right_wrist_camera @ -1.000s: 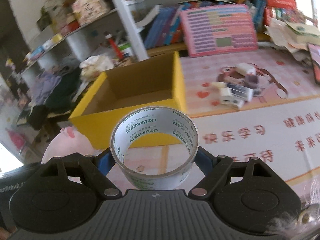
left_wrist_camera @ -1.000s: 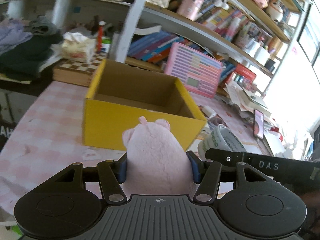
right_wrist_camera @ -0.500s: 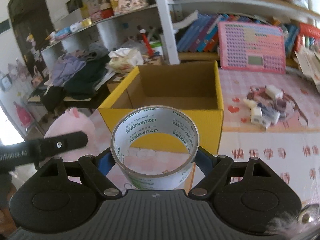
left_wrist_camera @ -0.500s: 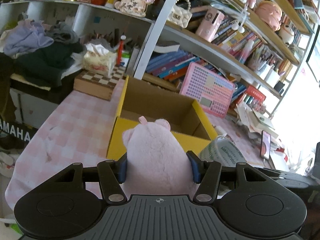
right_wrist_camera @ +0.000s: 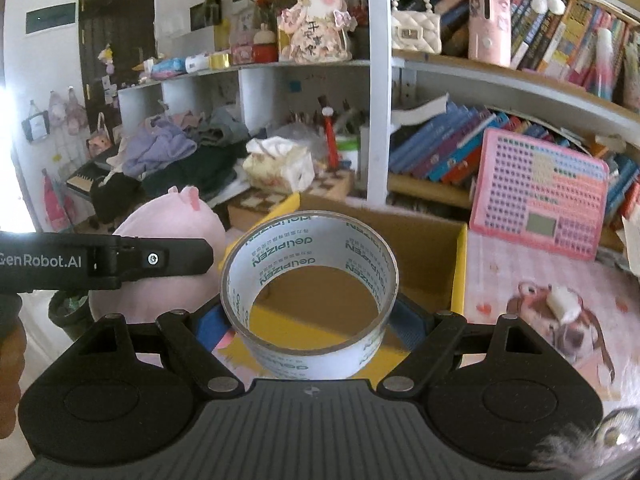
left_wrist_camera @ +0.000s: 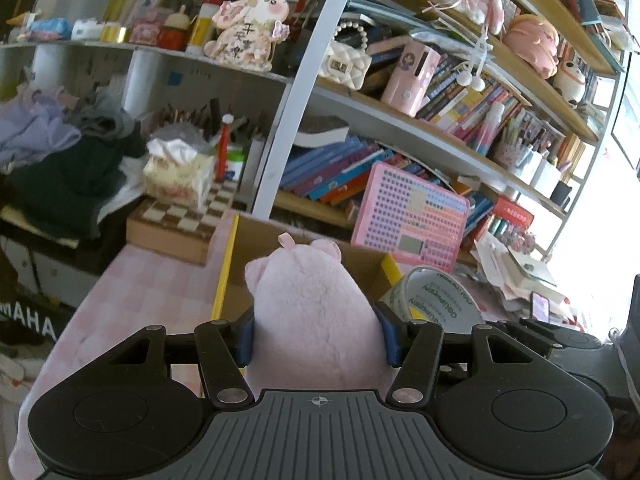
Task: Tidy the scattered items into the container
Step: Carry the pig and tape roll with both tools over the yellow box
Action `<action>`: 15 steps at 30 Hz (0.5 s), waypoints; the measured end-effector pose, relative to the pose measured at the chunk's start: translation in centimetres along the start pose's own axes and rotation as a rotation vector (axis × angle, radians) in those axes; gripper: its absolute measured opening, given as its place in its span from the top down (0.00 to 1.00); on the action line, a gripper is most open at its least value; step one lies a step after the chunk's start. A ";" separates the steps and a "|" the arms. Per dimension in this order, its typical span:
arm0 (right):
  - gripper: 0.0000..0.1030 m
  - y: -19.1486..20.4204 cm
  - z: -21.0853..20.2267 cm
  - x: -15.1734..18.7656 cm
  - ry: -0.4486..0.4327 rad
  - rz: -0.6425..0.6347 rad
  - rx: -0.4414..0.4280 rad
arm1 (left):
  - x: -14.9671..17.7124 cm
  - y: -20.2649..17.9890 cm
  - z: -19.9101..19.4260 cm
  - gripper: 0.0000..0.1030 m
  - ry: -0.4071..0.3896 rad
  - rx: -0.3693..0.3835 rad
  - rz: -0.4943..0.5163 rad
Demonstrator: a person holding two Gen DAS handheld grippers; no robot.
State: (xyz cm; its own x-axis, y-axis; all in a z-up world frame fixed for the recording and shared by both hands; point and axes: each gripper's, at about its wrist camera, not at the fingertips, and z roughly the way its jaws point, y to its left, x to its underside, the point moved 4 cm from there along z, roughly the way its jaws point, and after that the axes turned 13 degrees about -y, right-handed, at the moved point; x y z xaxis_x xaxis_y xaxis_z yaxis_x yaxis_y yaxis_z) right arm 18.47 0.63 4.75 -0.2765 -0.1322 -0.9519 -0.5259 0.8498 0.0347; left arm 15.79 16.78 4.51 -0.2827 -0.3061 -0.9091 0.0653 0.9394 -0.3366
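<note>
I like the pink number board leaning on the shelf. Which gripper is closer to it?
Right. The pink board leans just past the box's right side, where the right gripper carries the tape roll. The left gripper, with the plush pig, sits further left.

Yellow box (left_wrist_camera: 225, 268) mostly hidden behind pink plush (left_wrist_camera: 316, 320); tape roll (left_wrist_camera: 434, 296) partly blocked; tablecloth print (right_wrist_camera: 560, 320) perhaps blurred
</note>
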 end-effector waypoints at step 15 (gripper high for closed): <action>0.20 -5.4 10.8 -2.0 0.124 -0.158 -0.071 | -1.6 0.2 12.4 0.49 0.127 0.000 0.106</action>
State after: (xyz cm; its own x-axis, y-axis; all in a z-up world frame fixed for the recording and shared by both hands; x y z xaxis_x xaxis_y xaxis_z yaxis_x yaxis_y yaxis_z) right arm 30.52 1.83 3.15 -0.2808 -0.3261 -0.9027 -0.6243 0.7764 -0.0863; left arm 28.08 15.51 2.89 -0.3927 -0.1836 -0.9012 0.1014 0.9652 -0.2409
